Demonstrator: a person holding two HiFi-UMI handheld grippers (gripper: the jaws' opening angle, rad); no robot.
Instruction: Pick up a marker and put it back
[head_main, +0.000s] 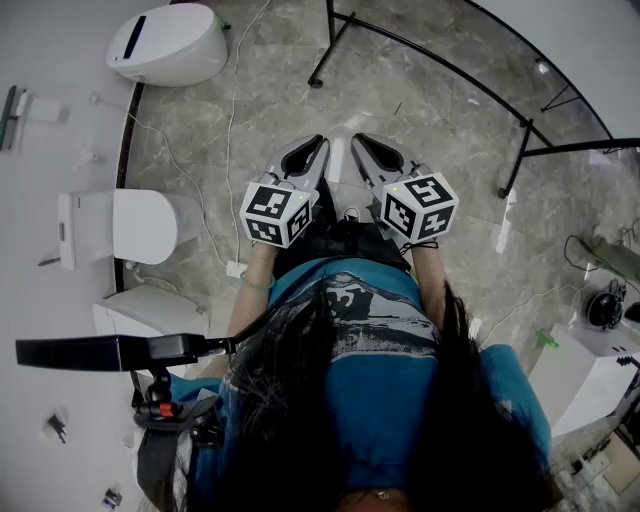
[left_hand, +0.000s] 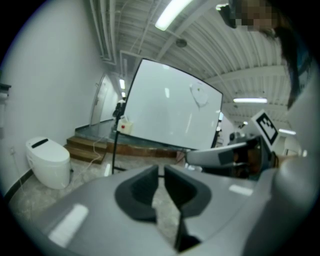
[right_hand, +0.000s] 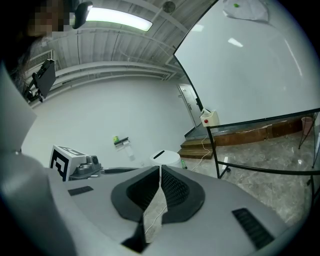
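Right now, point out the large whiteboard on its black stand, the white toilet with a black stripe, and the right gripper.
large whiteboard (left_hand: 170, 107): left gripper view, middle of its face.
white toilet (head_main: 180, 45): head view, lid beside the stripe.
right gripper (right_hand: 160, 169): right gripper view, where the closed tips meet.

Legible words, brands, numbers: none in any view. Coded signs: black-and-white square patterns on the left marker cube (head_main: 276, 212) of the left gripper (head_main: 320, 140) and on the right marker cube (head_main: 420, 207) of the right gripper (head_main: 358, 140); each gripper view shows part of the other cube's pattern. Blue shirt (head_main: 380, 390): pale printed graphic at the chest, no wording readable.
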